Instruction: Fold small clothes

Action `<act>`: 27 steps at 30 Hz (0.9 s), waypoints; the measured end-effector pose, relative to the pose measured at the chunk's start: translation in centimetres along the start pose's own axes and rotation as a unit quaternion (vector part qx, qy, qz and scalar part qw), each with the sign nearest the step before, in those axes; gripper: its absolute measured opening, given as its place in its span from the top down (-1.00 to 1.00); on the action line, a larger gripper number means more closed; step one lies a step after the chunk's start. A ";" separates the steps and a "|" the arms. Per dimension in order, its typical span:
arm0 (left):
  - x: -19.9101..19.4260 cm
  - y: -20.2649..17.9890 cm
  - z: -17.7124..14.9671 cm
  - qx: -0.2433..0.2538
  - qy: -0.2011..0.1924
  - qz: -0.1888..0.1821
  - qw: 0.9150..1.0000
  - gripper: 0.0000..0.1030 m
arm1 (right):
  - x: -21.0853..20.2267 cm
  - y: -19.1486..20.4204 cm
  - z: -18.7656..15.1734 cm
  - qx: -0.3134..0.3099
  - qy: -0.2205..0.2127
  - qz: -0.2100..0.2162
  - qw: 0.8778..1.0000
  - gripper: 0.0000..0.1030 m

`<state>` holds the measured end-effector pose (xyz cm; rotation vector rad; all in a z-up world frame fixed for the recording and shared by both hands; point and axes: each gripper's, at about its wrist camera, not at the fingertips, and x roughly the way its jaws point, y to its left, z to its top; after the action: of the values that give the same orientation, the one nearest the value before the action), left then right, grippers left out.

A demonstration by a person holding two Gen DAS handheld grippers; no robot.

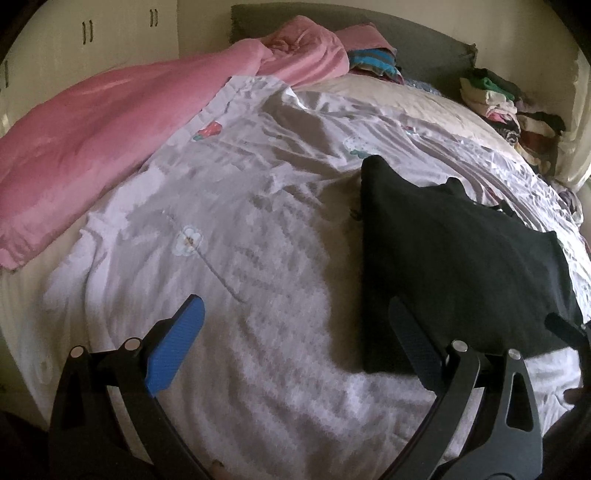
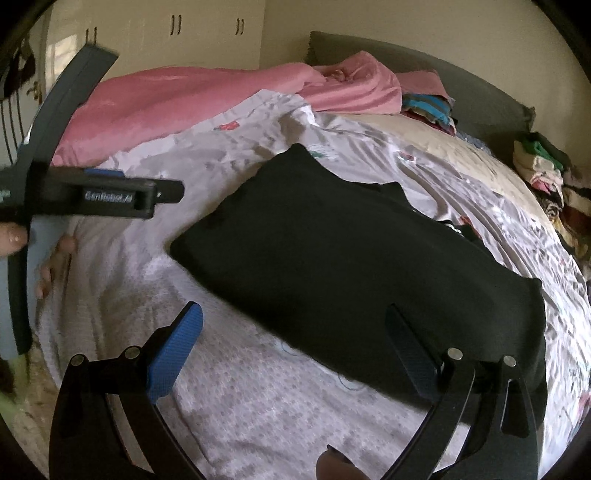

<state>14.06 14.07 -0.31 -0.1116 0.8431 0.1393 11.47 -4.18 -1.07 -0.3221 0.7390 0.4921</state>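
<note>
A black garment (image 1: 458, 254) lies folded flat on the white flowered bedspread (image 1: 240, 229), right of centre in the left wrist view. My left gripper (image 1: 295, 339) stands open above the spread, its right finger (image 1: 413, 343) over the garment's near edge, nothing held. In the right wrist view the same black garment (image 2: 354, 266) fills the middle. My right gripper (image 2: 295, 347) is open above its near edge, with the right finger (image 2: 413, 347) over the cloth. The other gripper's body (image 2: 96, 195) and a hand (image 2: 55, 258) show at the left.
A pink blanket (image 1: 110, 125) is bunched along the bed's far left. Folded striped clothes (image 1: 373, 62) sit by the grey headboard (image 1: 424, 44). A pile of mixed clothes (image 1: 509, 107) sits at the far right edge. Cupboard doors (image 2: 177, 29) stand behind the bed.
</note>
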 end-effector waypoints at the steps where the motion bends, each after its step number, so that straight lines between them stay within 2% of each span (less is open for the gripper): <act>1: 0.1 -0.1 0.2 0.003 0.000 0.002 1.000 -0.81 | 0.2 0.2 0.0 -0.004 0.000 -0.003 1.000 -0.91; 11: 0.9 -1.0 3.0 0.026 -0.003 0.018 0.999 -0.81 | 2.7 2.2 0.2 -0.048 0.007 -0.015 0.999 -0.91; 27: 4.0 -1.6 5.9 0.029 0.017 0.017 0.999 -0.81 | 7.4 5.0 1.4 -0.147 0.009 -0.069 0.987 -0.91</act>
<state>21.32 13.68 0.65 -0.0449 0.8828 0.1444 14.29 3.00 -5.87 -0.6509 0.6567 0.4665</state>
